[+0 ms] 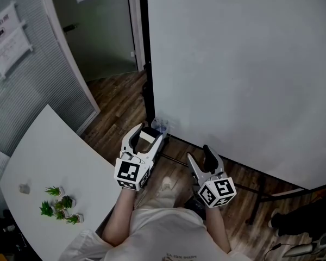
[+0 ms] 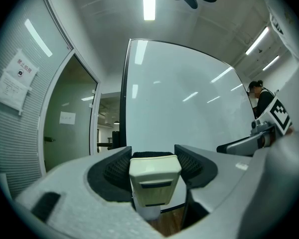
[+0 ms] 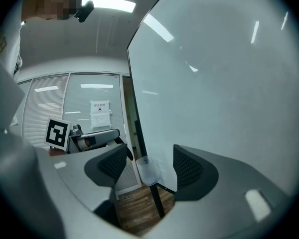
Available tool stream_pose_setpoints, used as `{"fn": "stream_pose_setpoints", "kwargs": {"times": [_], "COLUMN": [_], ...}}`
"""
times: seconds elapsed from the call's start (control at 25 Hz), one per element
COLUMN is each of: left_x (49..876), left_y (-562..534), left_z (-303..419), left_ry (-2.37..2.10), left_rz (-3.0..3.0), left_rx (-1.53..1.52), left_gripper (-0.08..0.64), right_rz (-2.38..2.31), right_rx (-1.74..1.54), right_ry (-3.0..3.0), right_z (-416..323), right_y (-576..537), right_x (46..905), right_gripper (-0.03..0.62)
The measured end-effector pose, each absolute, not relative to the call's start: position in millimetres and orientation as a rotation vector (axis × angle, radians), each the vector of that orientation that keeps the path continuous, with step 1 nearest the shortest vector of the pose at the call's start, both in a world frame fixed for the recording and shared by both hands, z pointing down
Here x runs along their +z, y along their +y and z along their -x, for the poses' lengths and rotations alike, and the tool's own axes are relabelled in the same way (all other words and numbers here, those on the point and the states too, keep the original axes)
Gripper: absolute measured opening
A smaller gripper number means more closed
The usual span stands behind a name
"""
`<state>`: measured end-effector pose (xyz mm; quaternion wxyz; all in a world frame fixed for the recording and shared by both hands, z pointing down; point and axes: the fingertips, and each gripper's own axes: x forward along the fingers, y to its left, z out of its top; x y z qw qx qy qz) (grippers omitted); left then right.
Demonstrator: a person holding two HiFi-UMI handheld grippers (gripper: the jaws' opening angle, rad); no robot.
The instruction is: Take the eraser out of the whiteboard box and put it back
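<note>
Eraser (image 2: 154, 180) pinched between the left gripper's (image 1: 148, 133) partly spread jaws, just before the clear whiteboard box (image 1: 160, 125) at the whiteboard's (image 1: 239, 64) lower left corner. Right gripper (image 3: 150, 156) spread wide, holding nothing.

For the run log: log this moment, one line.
left gripper: shut on eraser | right gripper: open, empty | box: by whiteboard
</note>
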<state>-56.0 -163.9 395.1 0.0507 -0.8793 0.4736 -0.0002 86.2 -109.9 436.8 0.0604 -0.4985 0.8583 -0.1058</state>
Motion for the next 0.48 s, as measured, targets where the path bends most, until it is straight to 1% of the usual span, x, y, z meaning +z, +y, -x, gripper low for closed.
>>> {"fn": "stream_pose_setpoints", "kwargs": {"times": [0.48], "left_x": [393.6], "left_y": [-177.8], "left_z": [61.0], "left_ry": [1.454], "left_rz": [2.670], "left_rx": [-0.008], "left_gripper": [0.265], "right_rz": [1.491], "right_rx": [-0.331], "right_ry": [2.613], "right_z": [-81.2], "right_y": [-124.9], "right_x": [437.2], "right_gripper": [0.295]}}
